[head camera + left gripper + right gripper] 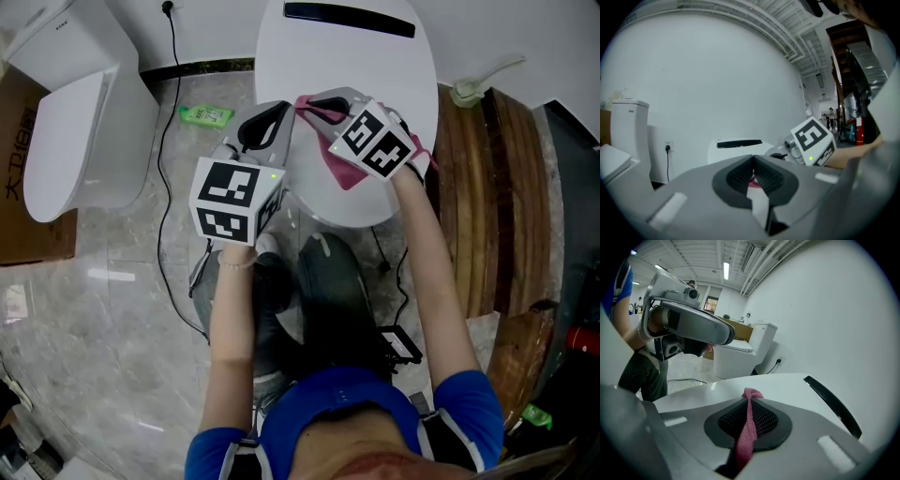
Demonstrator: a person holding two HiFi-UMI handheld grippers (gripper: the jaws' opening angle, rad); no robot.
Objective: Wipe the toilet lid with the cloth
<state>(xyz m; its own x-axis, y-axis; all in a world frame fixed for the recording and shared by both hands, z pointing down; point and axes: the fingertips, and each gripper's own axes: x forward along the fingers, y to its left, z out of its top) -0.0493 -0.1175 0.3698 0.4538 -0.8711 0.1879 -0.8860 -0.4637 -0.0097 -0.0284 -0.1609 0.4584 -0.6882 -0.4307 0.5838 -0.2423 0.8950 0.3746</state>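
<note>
Head view, arms: both my forearms reach forward and down from blue sleeves. The left forearm (232, 309) runs near straight and the right forearm (427, 244) angles inward toward the toilet.
Head view, left gripper (281, 111): grey plastic with dark ribbed pads and a black-and-white marker cube (234, 199). Its tip sits at the lid's near-left edge, just beside the right gripper's tip.
Head view, right gripper (307, 101): it lies low across the lid, its jaws clamped on the cloth.
Head view, cloth (345, 171): pink and soft-knit, bunched beneath the right gripper's cube on the toilet lid (356, 66). The lid is a smooth, glossy white oval with a black bar at its far end.
Head view, surroundings: a second toilet (80, 131) stands at left on the grey marbled floor (112, 309). Dark wooden boards (492, 187) lie at right.
Left gripper view, jaws: my left gripper (753, 159) has its pads pressed together, with nothing pinched that I can see. A sliver of pink cloth (753, 182) shows through the gap below them.
Left gripper view, toilet lid (736, 151): white, straight ahead, with the right gripper's cube to its right.
Right gripper view, jaws: my right gripper (749, 401) is closed on the cloth (746, 437). The cloth runs as a narrow pink strip between the meshed pads, with a tuft poking past the tips.
Right gripper view, toilet lid (787, 385): a curved white surface directly beneath and ahead of the jaws.
Right gripper view, left gripper (723, 333): up at left, above the lid.
</note>
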